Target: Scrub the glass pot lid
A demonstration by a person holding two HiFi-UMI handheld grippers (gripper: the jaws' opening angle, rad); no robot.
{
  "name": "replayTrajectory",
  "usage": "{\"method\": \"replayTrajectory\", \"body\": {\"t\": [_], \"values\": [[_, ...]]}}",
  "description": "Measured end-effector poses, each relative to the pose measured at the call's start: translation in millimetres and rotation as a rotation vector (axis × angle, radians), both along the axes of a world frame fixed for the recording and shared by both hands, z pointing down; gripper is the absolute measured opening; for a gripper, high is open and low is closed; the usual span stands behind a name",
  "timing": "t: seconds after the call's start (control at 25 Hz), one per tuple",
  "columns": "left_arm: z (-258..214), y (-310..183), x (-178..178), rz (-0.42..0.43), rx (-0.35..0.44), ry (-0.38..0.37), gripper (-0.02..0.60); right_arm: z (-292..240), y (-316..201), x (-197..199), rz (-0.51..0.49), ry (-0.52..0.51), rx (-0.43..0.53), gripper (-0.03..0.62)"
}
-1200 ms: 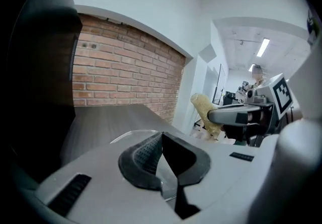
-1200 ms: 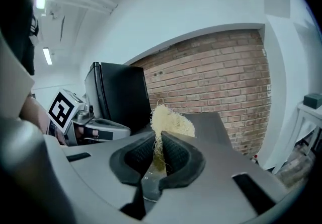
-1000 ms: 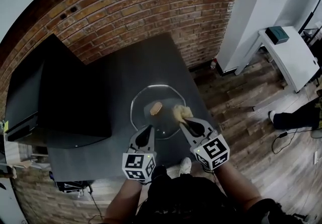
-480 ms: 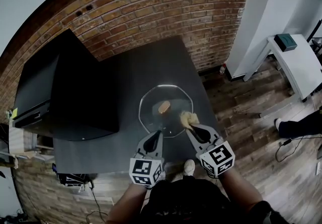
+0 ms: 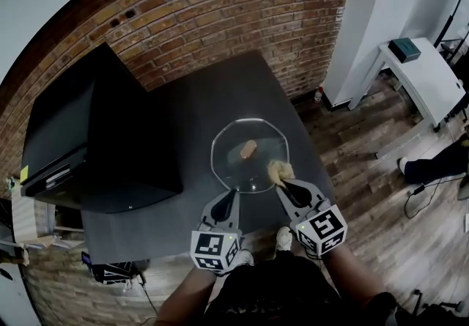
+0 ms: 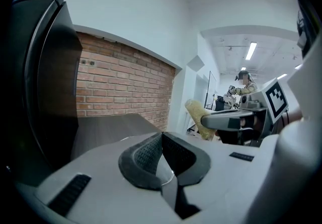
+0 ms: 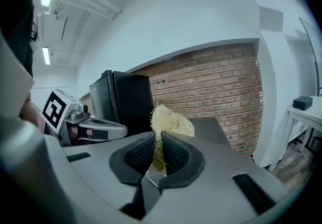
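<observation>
The round glass pot lid [image 5: 253, 143] lies flat on the dark table [image 5: 190, 112], its tan knob [image 5: 248, 149] at the centre. My left gripper [image 5: 230, 195] is at the lid's near rim, its jaws shut on the thin glass edge [image 6: 169, 177]. My right gripper [image 5: 283, 182] is shut on a pale yellow fibrous scrubber [image 5: 278, 170], which rests at the lid's near right rim. In the right gripper view the scrubber [image 7: 172, 120] sticks up from between the jaws [image 7: 158, 141]. The left gripper view shows its jaws [image 6: 162, 138] and the scrubber [image 6: 196, 112] off to the right.
A large black box [image 5: 95, 141] takes up the table's left side. A brick wall [image 5: 220, 9] runs behind the table. A white side table [image 5: 425, 75] with a teal box [image 5: 404, 48] stands on the wooden floor at right. My shoe [image 5: 284, 241] is by the table's front edge.
The scrubber in my right gripper has slid from beside the knob toward the lid's near right rim. The left gripper has stayed at the near rim. The head view has shifted slightly.
</observation>
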State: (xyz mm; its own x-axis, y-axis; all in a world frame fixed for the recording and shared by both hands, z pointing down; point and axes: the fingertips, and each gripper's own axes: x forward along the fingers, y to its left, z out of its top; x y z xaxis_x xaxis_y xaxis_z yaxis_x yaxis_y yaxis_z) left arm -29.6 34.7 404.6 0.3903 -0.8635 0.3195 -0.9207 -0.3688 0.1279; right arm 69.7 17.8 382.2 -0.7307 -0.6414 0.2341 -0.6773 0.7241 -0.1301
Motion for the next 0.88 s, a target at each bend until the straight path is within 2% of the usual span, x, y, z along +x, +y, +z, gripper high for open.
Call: {"method": "replayTrajectory", "body": {"t": [0.16,0.4,0.88], "values": [[-0.9,15.3,-17.6,0.03,0.001,-0.005,0.032,-4.2,17.7,-12.6,0.047,-0.002,0.009,0.041],[-6.3,37.4,-35.9,0.07,0.018,0.035,0.032,-10.9,42.9,-26.9,0.117,0.006,0.022,0.041],[-1.8,89.5,-57.5,0.106,0.022,0.049,0.032,-3.0,96.1,-48.2,0.166,0.022,0.021,0.041]]}}
